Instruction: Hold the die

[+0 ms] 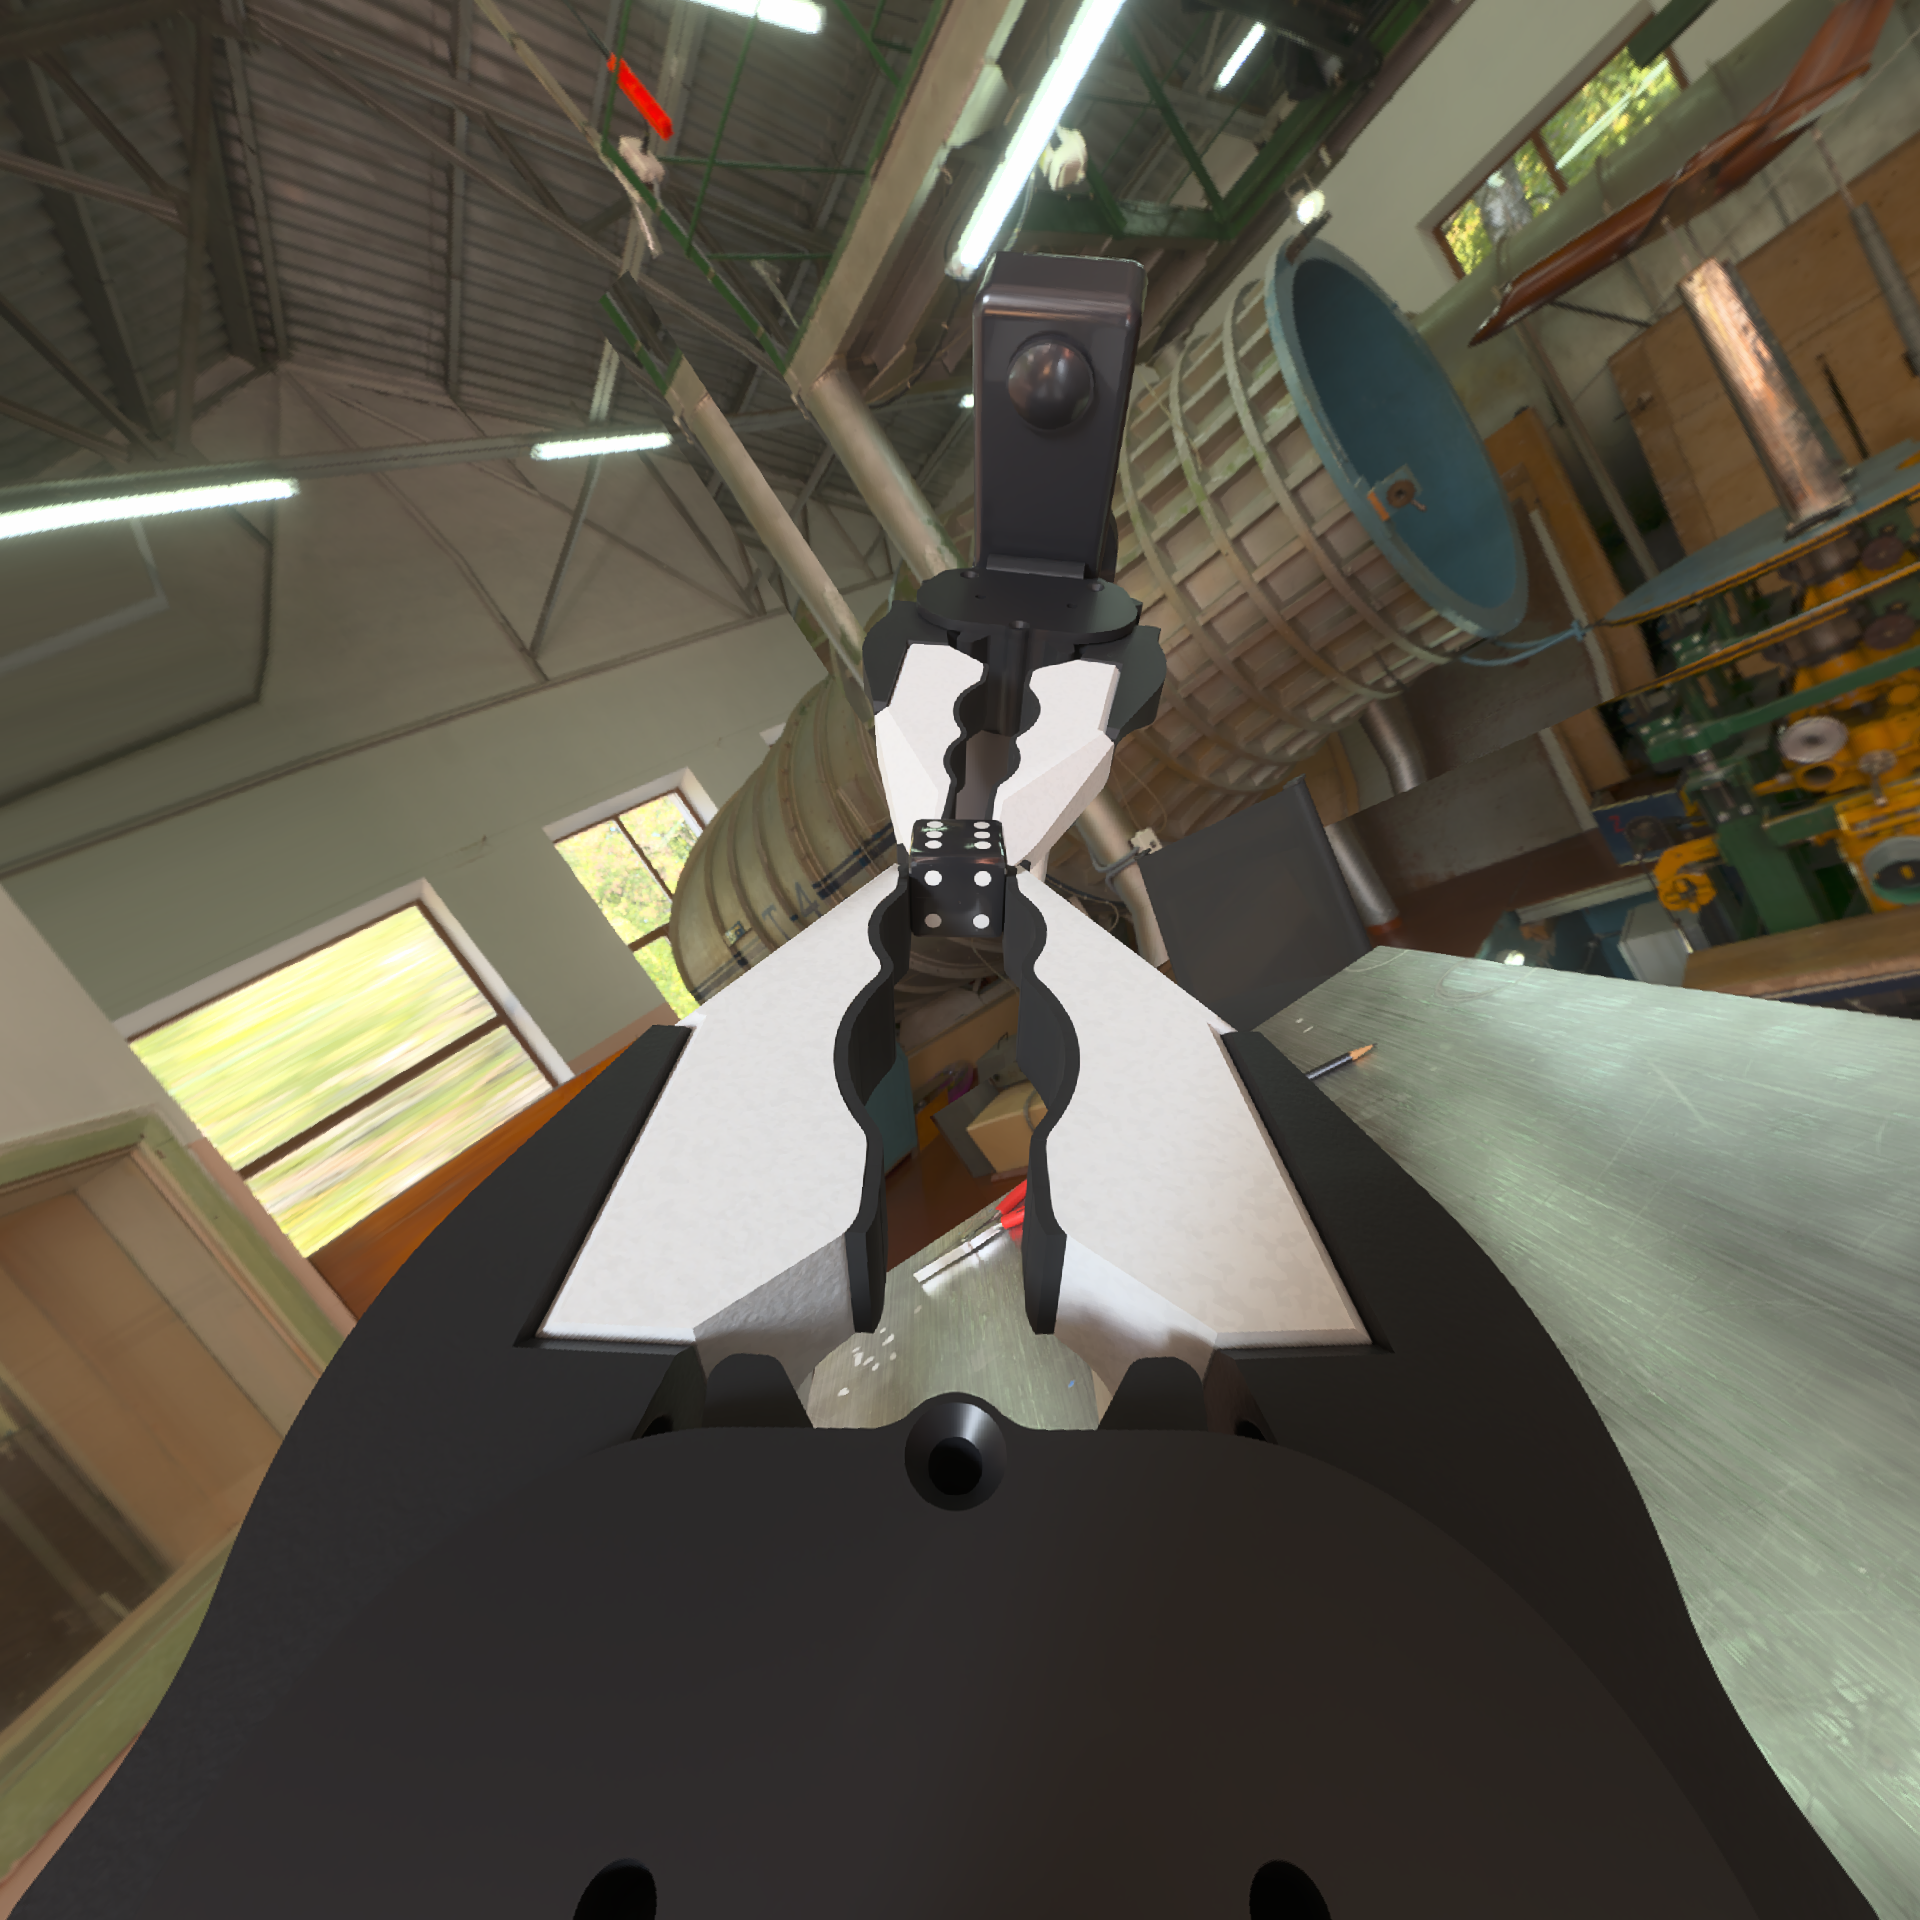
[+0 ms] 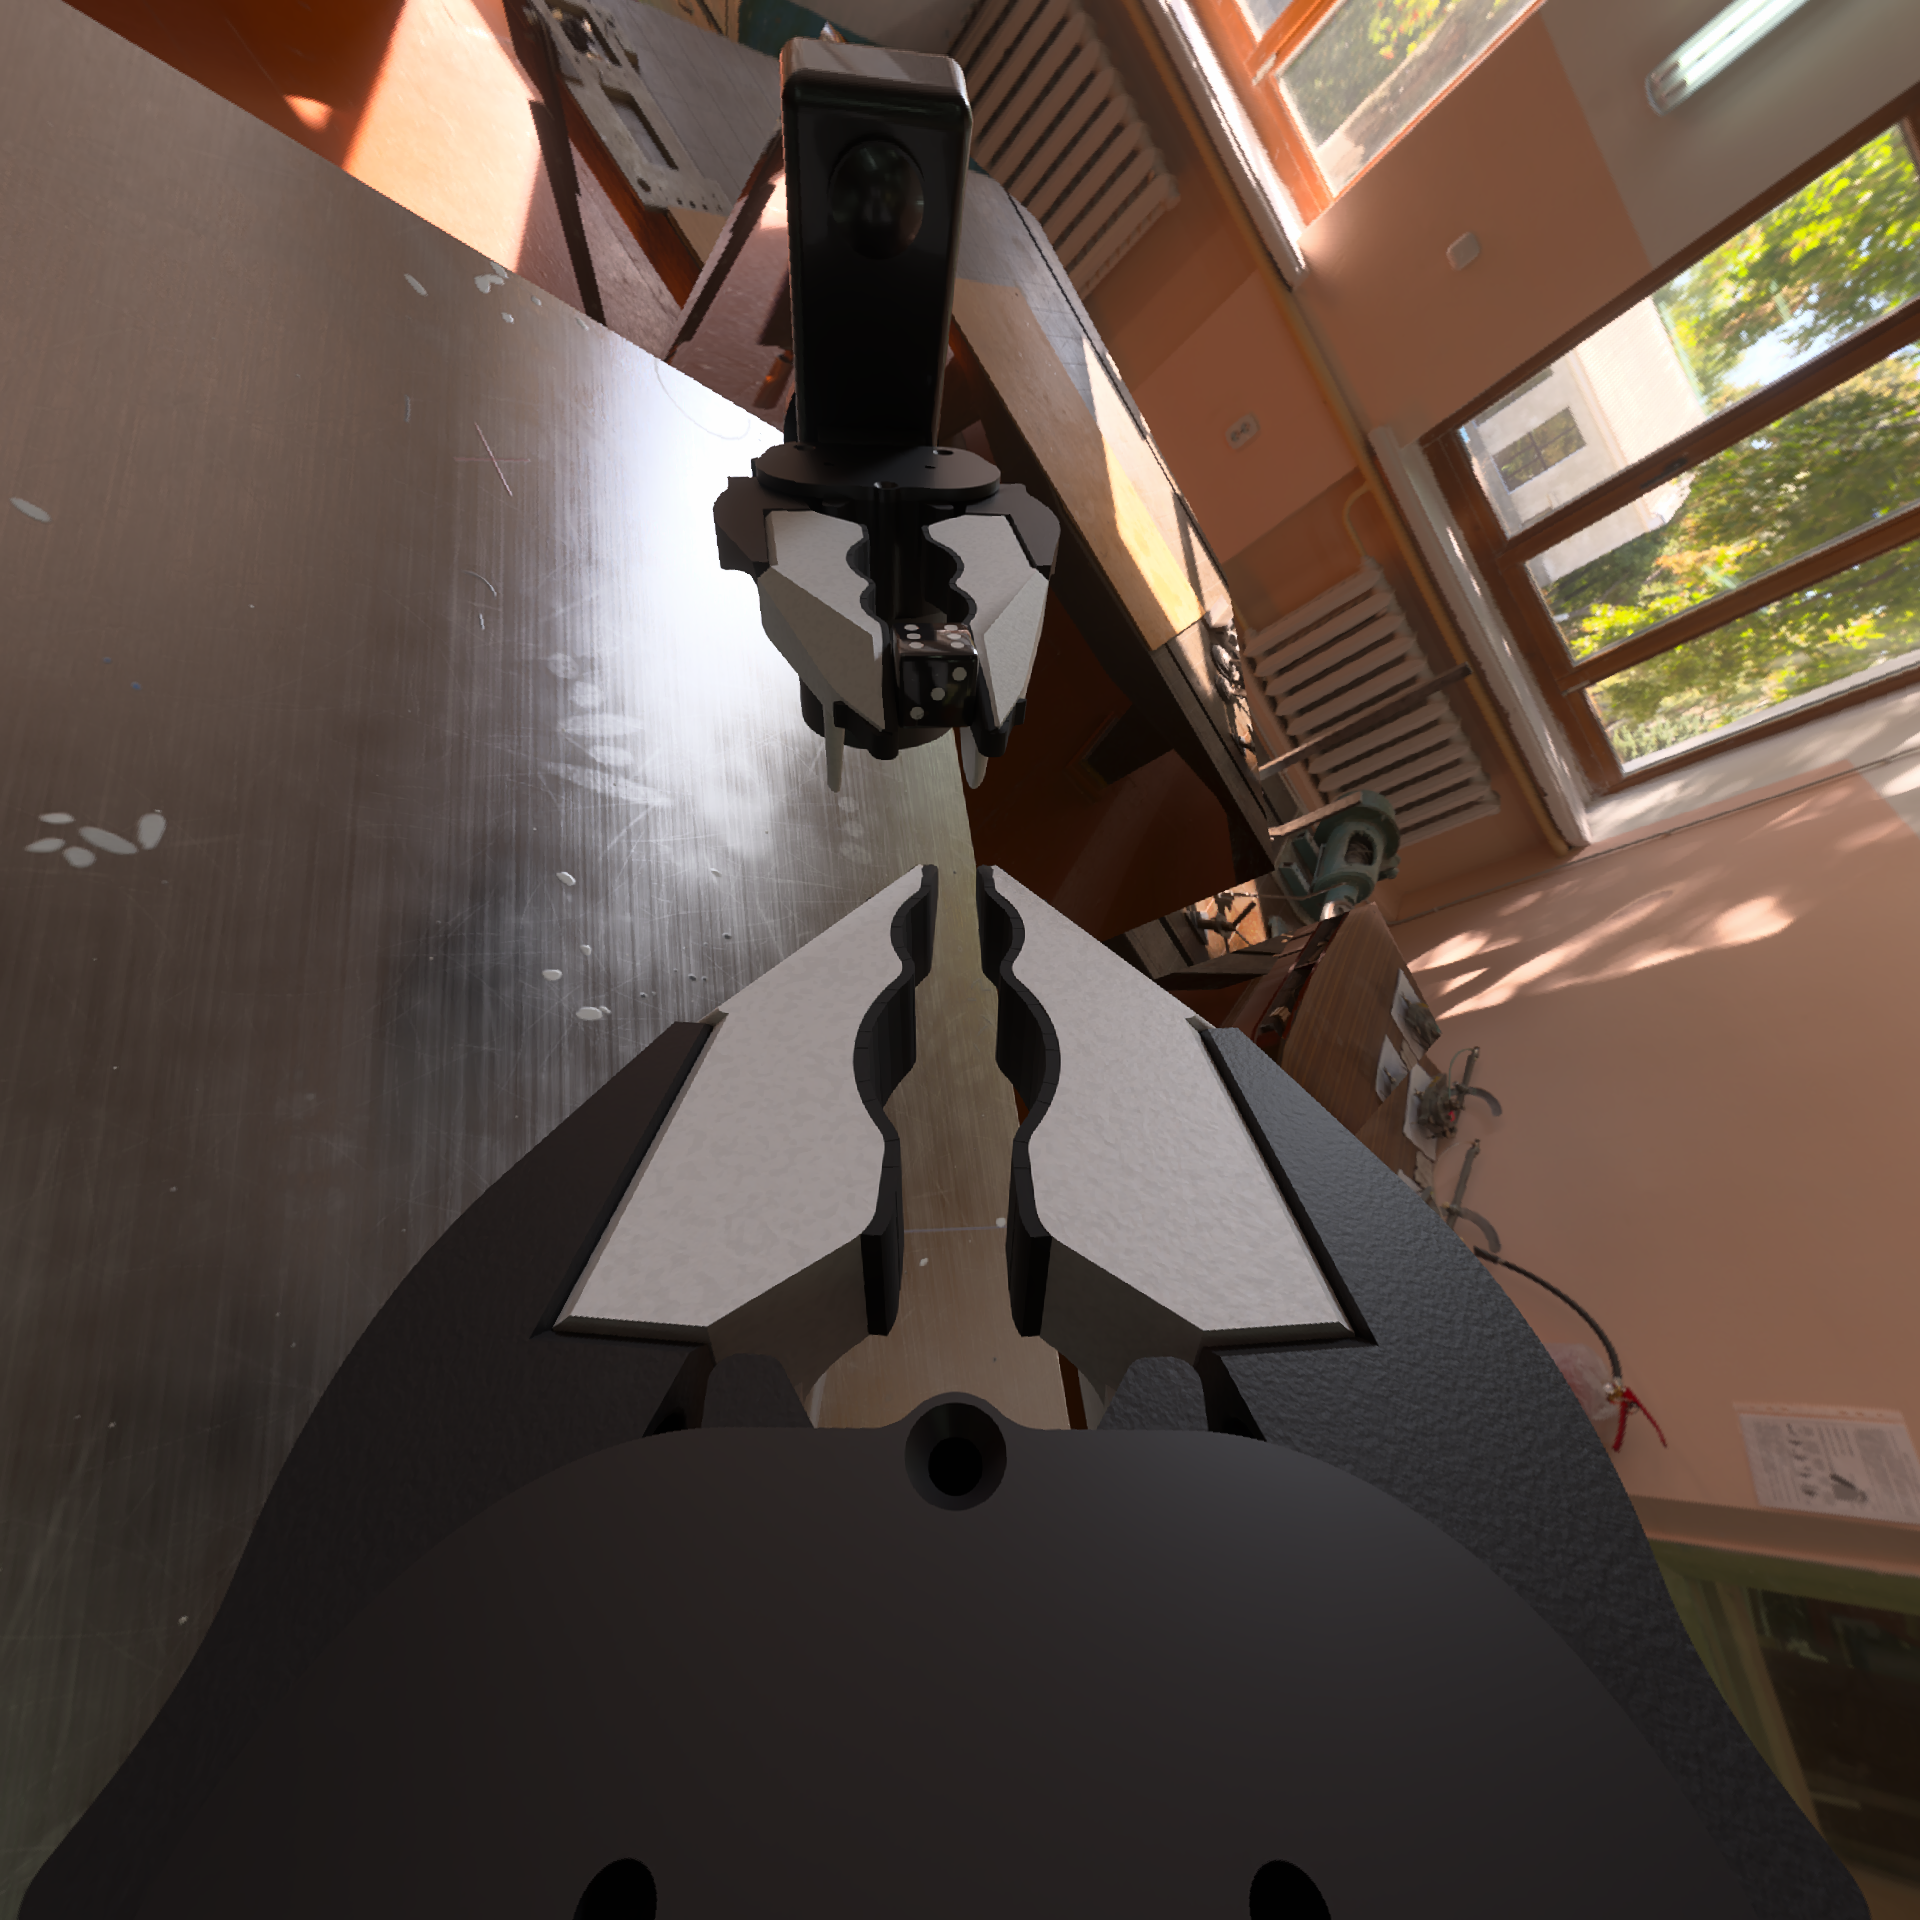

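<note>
Left wrist view: looking along the left gripper's own two fingers, tilted up a fair bit, so lots of workshop roof behind
Left gripper (image 1: 958,896): pinching the die right at its tips, one dark pad on each side of it
Die (image 1: 956,883): black with white pips, held up in the air off the table, a four-pip face towards this camera
Right gripper (image 1: 977,800): just behind and above the die, pointing back at this camera; its white fingers taper down to the die's far top edge, and I can't tell from here if they touch it
Table (image 1: 1558,1299): scratched metal top, below and to the right of the die
Pencil (image 1: 1340,1062): lying flat on the table, down and to the right of the die, well apart from it
Right wrist view: same face-off seen from the other side
Right gripper (image 2: 956,883): fingers drawn close with only a thin strip of daylight between them, nothing in there; tips sit below the die in frame and clearly apart from it
Left gripper (image 2: 935,717): facing this camera, clamped on the die
Die (image 2: 935,681): wedged between the left gripper's tips, up above the table
Table (image 2: 312,727): shiny metal with white flecks, spreading left of and below the die
</note>
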Robot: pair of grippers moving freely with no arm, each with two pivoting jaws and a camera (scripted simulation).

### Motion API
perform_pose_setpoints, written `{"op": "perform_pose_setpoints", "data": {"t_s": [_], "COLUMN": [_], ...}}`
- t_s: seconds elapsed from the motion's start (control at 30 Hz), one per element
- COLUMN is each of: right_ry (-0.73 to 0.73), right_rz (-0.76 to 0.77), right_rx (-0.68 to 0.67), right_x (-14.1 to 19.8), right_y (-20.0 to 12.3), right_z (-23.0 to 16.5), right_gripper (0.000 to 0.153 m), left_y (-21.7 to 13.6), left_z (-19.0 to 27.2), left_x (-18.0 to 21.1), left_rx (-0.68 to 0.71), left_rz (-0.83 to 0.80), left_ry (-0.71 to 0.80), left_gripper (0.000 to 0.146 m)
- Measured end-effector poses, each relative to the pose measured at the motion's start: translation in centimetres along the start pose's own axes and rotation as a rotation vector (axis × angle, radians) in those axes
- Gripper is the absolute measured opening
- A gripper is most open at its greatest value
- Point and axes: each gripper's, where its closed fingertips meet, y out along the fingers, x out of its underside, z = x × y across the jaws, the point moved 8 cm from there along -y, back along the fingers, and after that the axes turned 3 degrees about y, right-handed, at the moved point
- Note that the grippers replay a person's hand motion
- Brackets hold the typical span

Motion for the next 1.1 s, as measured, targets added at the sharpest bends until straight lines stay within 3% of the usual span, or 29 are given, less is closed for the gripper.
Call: {"op": "perform_pose_setpoints", "data": {"t_s": [0.43,0.87,1.1], "right_ry": [0.112,0.144,0.211], "right_rz": [-0.048,-0.215,-0.183], "right_rx": [-0.042,-0.054,-0.067], "right_x": [0.6,1.3,1.8], "right_y": [0.1,0.8,0.9], "right_z": [0.1,0.5,0.6], "right_gripper": [0.007,0.007,0.007], "left_y": [0.1,0.3,0.3], "left_z": [-0.1,-0.1,-0.2], "left_x": [0.7,2.0,2.5], "left_rx": [0.030,0.009,0.009], "left_rz": [-0.060,-0.172,-0.151], "left_ry": [-0.098,-0.041,-0.079], "left_gripper": [0.016,0.016,0.016]}}
